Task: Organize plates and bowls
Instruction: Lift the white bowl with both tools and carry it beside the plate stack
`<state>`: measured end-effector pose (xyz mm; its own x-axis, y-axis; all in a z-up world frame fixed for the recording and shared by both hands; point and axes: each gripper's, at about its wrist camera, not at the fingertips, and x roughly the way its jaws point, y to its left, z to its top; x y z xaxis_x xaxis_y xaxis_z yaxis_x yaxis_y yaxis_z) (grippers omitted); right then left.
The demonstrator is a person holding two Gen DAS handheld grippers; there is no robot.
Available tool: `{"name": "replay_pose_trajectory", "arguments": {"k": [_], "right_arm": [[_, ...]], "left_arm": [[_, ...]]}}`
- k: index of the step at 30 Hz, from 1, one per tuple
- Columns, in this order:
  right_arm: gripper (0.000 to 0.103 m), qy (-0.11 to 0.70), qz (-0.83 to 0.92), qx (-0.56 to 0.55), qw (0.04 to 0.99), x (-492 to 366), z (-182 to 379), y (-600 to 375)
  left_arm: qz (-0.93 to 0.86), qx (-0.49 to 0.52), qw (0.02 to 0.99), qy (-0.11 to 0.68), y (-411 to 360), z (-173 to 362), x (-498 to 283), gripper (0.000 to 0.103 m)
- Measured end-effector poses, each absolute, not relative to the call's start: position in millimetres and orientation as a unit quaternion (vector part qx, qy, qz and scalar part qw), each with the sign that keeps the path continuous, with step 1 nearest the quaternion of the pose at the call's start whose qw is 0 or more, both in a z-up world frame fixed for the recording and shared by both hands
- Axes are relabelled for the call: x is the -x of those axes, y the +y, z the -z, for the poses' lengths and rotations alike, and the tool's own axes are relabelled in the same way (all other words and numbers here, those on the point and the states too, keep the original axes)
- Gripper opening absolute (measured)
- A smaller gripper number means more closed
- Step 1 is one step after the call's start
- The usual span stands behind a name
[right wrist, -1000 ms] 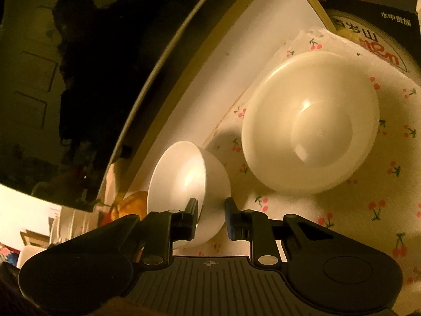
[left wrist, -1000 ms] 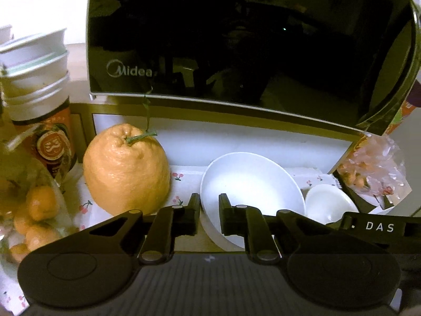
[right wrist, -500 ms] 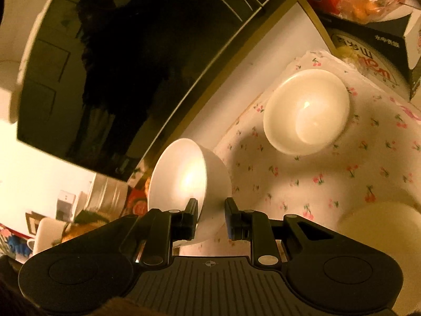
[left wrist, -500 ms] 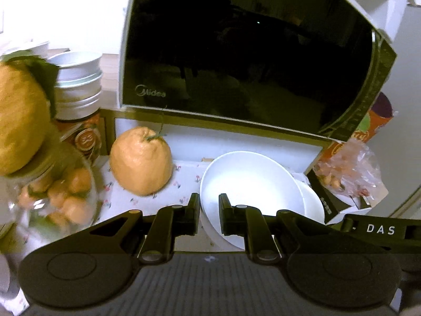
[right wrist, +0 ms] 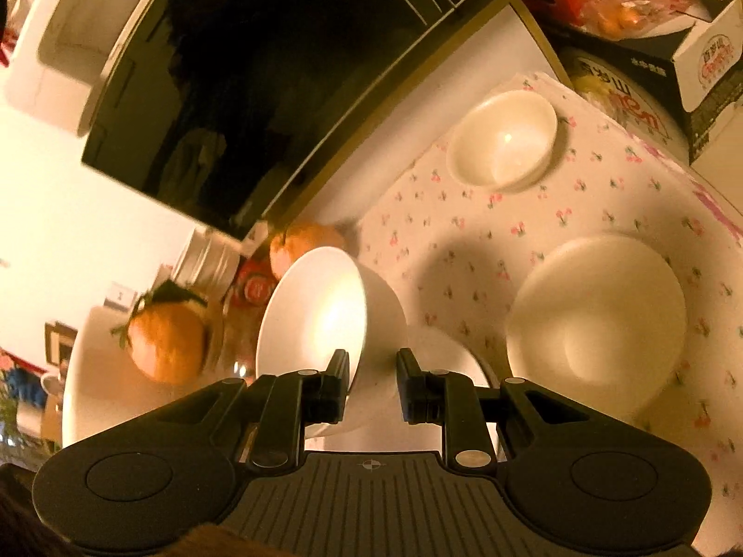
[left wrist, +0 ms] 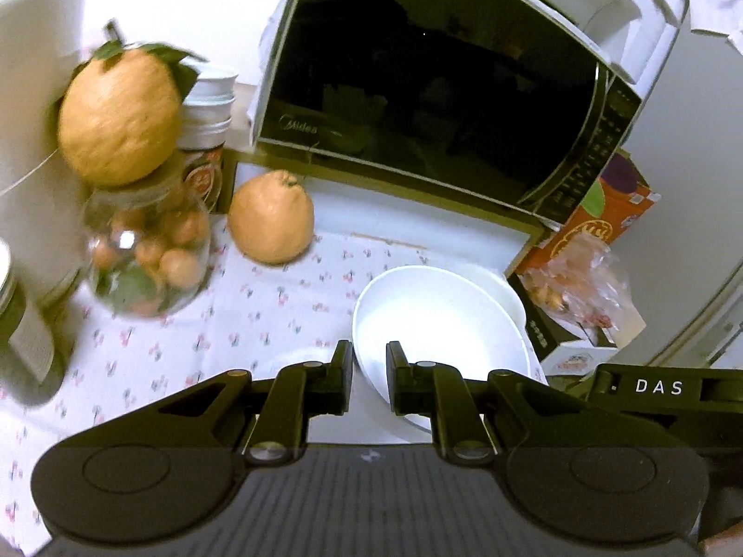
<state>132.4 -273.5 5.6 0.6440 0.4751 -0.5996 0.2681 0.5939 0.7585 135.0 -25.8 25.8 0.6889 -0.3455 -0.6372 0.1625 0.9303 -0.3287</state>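
Above the cloth (right wrist: 534, 232), both held bowls (left wrist: 441, 325) have risen higher.

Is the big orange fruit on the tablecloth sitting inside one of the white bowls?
No. The orange fruit sits directly on the tablecloth, apart from the white bowl.

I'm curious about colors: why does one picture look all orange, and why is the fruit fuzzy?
Right wrist view: warm yellowish light tints the white bowl and cloth. Left wrist view: whiter light, but motion blur smears the big orange and jar.
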Motion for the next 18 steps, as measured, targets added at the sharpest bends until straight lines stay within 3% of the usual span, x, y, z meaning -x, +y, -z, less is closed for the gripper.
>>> {"name": "replay_pose_trajectory", "arguments": {"k": [18], "right_arm": [[0.022, 0.463, -0.082, -0.421, 0.775, -56.9, 17.9, -273.4]], "left_arm": [[0.197, 0.136, 0.889, 0.390, -11.0, 1.4, -62.9, 0.013]]}}
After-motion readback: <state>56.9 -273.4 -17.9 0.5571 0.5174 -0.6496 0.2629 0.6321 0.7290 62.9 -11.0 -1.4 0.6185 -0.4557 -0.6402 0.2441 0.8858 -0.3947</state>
